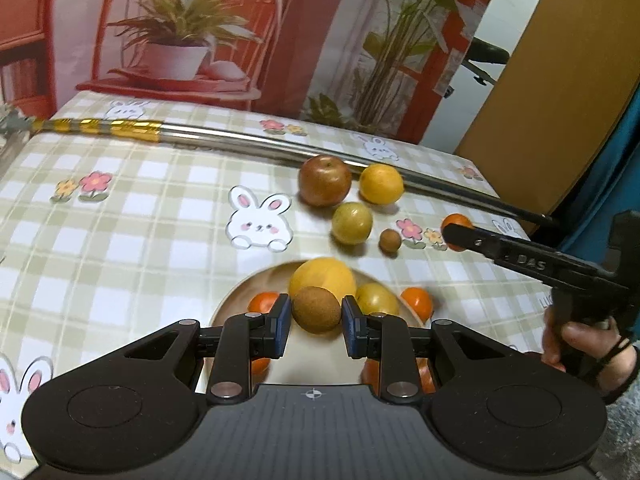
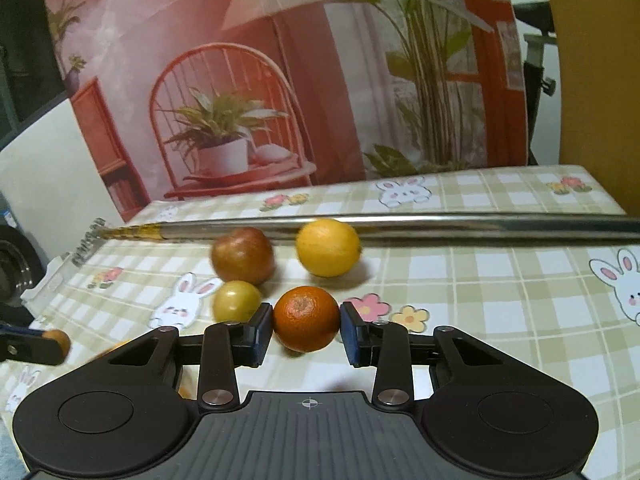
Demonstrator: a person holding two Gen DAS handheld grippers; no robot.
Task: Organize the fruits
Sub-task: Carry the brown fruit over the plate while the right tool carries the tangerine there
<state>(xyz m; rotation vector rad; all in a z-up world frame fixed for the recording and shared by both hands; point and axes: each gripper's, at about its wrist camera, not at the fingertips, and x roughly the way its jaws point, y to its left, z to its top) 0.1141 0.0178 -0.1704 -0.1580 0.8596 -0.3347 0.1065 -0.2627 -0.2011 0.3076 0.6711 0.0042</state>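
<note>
My left gripper (image 1: 316, 316) is shut on a small brown round fruit (image 1: 316, 308), held just over a wooden plate (image 1: 234, 298). In the plate lie a big yellow fruit (image 1: 322, 278), a greenish fruit (image 1: 378, 300) and several tangerines (image 1: 418, 302). My right gripper (image 2: 306, 324) is shut on an orange tangerine (image 2: 306, 316), lifted slightly off the cloth. Behind it on the table sit a red apple (image 2: 243, 255), a yellow citrus (image 2: 328, 247) and a green-yellow fruit (image 2: 236, 301). A tiny brown fruit (image 1: 390, 240) lies beside the green one.
A long metal pole (image 1: 240, 138) with gold tape wrapped at its left end lies across the back of the checked bunny tablecloth (image 1: 140, 220). A printed backdrop stands behind the table. A hand (image 1: 572, 340) grips the right tool at the table's right edge.
</note>
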